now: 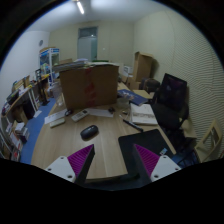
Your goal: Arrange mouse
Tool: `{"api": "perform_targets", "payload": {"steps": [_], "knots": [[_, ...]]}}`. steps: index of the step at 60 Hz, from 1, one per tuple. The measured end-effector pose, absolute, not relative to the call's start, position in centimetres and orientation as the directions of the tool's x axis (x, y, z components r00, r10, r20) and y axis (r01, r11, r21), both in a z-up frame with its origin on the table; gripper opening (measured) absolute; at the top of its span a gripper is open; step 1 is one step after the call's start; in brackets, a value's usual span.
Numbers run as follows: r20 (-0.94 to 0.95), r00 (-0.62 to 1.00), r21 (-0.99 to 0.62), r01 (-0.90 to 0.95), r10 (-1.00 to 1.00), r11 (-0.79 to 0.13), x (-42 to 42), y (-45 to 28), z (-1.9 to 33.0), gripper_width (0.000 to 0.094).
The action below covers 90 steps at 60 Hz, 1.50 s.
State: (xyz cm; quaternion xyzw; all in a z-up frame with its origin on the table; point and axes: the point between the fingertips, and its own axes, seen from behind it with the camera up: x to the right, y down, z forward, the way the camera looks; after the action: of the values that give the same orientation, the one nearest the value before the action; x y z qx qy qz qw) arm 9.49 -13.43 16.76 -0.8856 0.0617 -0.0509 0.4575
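Tongs (113, 163) hang apart and empty over the black mat (140, 150); I see the mouse (89, 131) well beyond them on the wooden surface (60, 140), left of that mat; descending short would miss it.

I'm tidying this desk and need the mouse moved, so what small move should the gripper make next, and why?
Probably ease the gripper forward and slightly left over the wooden desk toward the small dark rounded mouse. Its fingers look open and hold nothing, and the mouse lies beyond them, apart from the black rectangular mat, near the big brown cardboard box, so closing now would grasp nothing.
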Motion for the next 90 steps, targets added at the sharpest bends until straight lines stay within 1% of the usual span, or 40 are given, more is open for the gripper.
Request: {"api": "perform_targets", "payload": {"steps": [3,10,21,25,30,40,42,43,44,45,46,47,48,50,59,63,64,65,68,72,78,79,81,84,87,90], "knots": [[0.022,0.991,-0.812,-0.058,-0.129,-0.581,9.0,-12.9,16.8,0.0796],[-0.004,0.997,-0.798,-0.049,-0.076,-0.601,8.5,-10.2,14.6,0.0794],[-0.082,0.994,-0.775,-0.019,0.071,-0.631,4.7,-5.3,9.4,0.0792],[-0.100,0.988,-0.775,-0.002,0.119,-0.632,2.7,-3.5,8.0,0.0792],[-0.104,0.978,-0.775,0.036,0.183,-0.631,0.8,-0.5,5.4,0.0788],[-0.088,0.974,-0.751,0.072,0.208,-0.656,-1.1,3.7,0.2,0.0787],[-0.093,0.974,-0.740,0.071,0.206,-0.669,-1.3,4.2,-0.7,0.0795],[-0.084,0.976,-0.737,0.077,0.203,-0.672,-1.1,4.5,-1.1,0.0868],[-0.071,0.976,-0.761,0.080,0.206,-0.644,-1.1,5.6,-0.7,0.0791],[-0.060,0.976,-0.765,0.090,0.210,-0.637,-1.2,6.1,-0.8,0.0785],[-0.053,0.976,-0.761,0.097,0.210,-0.641,-1.2,6.4,-0.9,0.0853],[-0.038,0.978,-0.758,0.105,0.204,-0.644,-1.0,6.6,-1.1,0.0750],[-0.026,0.978,-0.765,0.112,0.205,-0.634,-1.0,7.2,-1.0,0.0779],[-0.012,0.979,-0.761,0.123,0.202,-0.637,-1.1,7.9,-1.2,0.0787],[0.004,0.989,-0.782,0.096,0.148,-0.616,-1.8,11.6,-1.1,0.0783],[0.004,0.994,-0.793,0.068,0.106,-0.605,-2.0,12.7,-1.1,0.0760],[0.007,0.995,-0.797,0.068,0.103,-0.601,-2.0,12.9,-1.0,0.0731],[0.009,0.994,-0.801,0.070,0.105,-0.595,-2.2,13.1,-1.0,0.0759],[0.010,0.992,-0.815,0.083,0.128,-0.573,-3.0,13.3,-1.1,0.0493],[0.023,0.994,-0.809,0.079,0.102,-0.583,-2.9,13.2,-1.3,0.0458],[0.050,0.996,-0.770,0.082,0.069,-0.633,-2.7,13.0,-1.3,0.0392],[0.056,0.996,-0.767,0.084,0.063,-0.637,-2.7,13.0,-1.2,0.0362],[0.074,0.995,-0.756,0.096,0.061,-0.647,-2.7,12.9,-1.2,0.0342],[0.090,0.993,-0.735,0.117,0.075,-0.668,-3.1,12.0,-0.9,0.0339],[0.073,0.993,-0.742,0.120,0.098,-0.660,-4.2,11.0,0.7,0.0337],[0.061,0.993,-0.771,0.112,0.102,-0.627,-4.7,10.2,3.8,0.0337]]}}
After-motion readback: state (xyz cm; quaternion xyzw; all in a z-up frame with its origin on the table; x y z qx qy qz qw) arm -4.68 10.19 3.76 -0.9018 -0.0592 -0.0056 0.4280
